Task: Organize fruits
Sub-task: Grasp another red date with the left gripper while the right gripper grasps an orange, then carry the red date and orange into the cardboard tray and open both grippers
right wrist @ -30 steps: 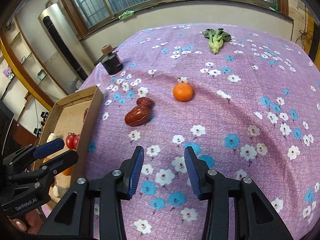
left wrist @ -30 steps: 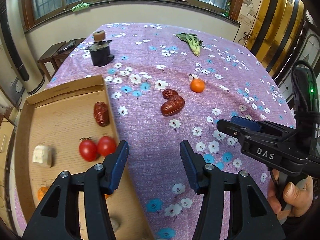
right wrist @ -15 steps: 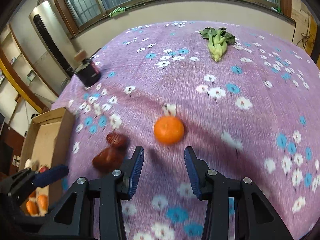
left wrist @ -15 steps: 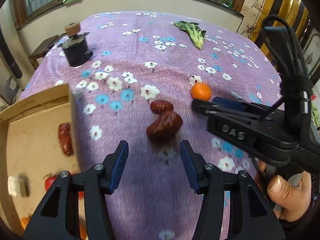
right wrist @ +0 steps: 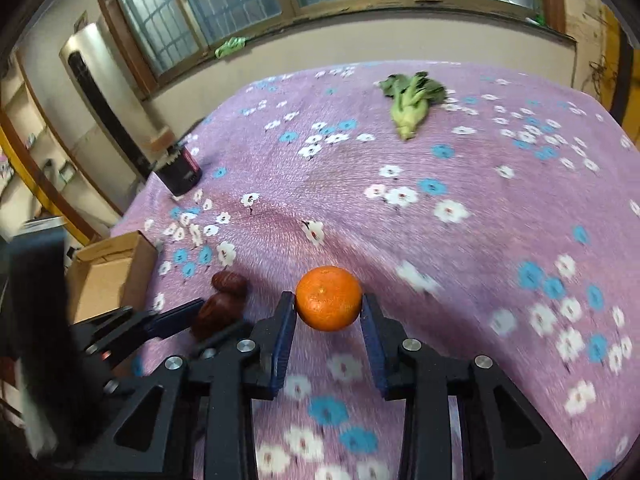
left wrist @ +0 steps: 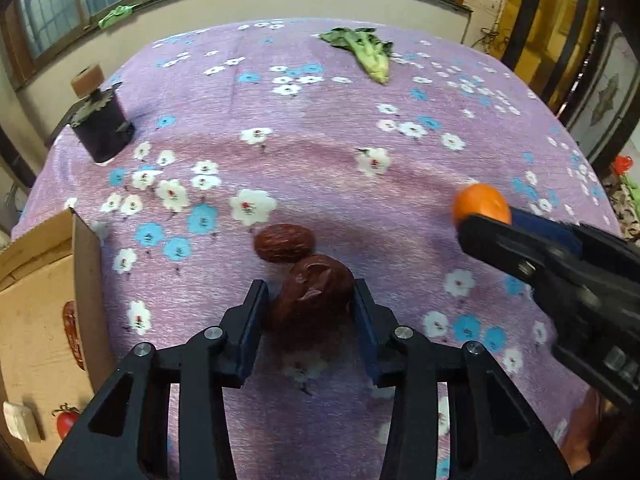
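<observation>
Fruits lie scattered on the flowered purple table [left wrist: 400, 208], and both tongs have one bracketed.

From the left wrist, the left tongs [left wrist: 308, 300] stand apart around the larger red date [left wrist: 312, 292]. Its long axis runs slantwise from near-left to far-right, so it fills most of the gap. I cannot tell whether the pads touch its skin. A smaller red date [left wrist: 284, 242] lies just beyond it, apparently touching its far end, and closing carelessly could nudge that one away. The cardboard box [left wrist: 36, 280] sits to the left, its wall near the left finger. Inside I can make out another red date [left wrist: 72, 332], a tomato [left wrist: 66, 420] and a pale chunk [left wrist: 18, 420]. That box looks like the natural place for the fruit. Far off lie a leafy green vegetable [left wrist: 368, 52] and a dark jar [left wrist: 100, 124].

From the right wrist, the right tongs [right wrist: 329, 308] are parted around the orange [right wrist: 329, 298], which rests on the table squarely between the fingertips. Both pads sit at its sides, though contact is uncertain. Being round, it offers no preferred axis. The left tongs [right wrist: 208, 320] show at the lower left beside the dates, with the box beyond them, so the left hand is nearer the box.
</observation>
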`<action>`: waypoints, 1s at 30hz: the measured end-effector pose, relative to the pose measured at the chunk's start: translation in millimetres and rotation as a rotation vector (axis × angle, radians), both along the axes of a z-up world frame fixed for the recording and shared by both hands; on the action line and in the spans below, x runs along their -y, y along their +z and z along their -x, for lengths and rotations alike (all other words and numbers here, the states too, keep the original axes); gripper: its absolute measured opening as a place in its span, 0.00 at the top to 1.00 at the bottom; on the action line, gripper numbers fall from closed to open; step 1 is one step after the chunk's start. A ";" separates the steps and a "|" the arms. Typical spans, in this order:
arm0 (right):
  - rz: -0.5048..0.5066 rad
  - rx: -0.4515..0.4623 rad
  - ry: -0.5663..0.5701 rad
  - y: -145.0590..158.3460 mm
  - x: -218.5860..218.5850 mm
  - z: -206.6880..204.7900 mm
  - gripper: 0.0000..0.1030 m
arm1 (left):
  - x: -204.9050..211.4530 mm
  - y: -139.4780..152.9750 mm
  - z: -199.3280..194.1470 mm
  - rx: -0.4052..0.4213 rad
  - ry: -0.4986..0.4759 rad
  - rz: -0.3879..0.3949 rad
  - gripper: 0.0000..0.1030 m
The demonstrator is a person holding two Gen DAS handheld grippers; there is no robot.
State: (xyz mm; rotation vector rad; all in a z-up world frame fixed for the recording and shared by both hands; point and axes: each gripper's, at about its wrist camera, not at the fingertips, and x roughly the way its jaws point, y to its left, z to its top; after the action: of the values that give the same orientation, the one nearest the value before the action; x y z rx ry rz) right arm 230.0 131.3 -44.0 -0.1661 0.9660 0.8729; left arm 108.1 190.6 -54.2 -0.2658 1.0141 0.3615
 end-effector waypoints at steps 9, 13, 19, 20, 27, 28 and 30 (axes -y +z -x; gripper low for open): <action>-0.078 0.002 -0.010 28.2 52.4 41.8 0.67 | 26.6 26.2 48.0 0.106 0.015 0.044 0.62; -0.092 0.001 0.011 33.4 64.5 63.7 0.67 | 34.8 37.5 71.0 0.132 0.036 0.037 0.62; -0.104 0.002 0.017 36.8 78.8 89.0 0.67 | 42.5 59.9 102.1 0.183 0.070 -0.024 0.61; -0.105 0.003 0.017 37.0 80.3 92.3 0.67 | 43.0 62.5 105.6 0.189 0.075 -0.032 0.61; -0.101 0.003 0.027 33.4 86.2 115.6 0.67 | 46.3 72.0 125.5 0.211 0.095 -0.068 0.61; -0.101 0.003 0.027 33.4 86.2 115.6 0.67 | 46.7 72.5 127.5 0.212 0.097 -0.071 0.61; -0.100 0.006 0.030 34.2 85.9 119.4 0.67 | 46.7 73.3 131.8 0.217 0.101 -0.070 0.61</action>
State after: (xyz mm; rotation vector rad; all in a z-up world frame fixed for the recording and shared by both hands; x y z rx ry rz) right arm 110.7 45.4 -9.8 -0.0981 0.9139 0.9452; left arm -23.7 143.9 19.1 -0.2866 0.7750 0.4487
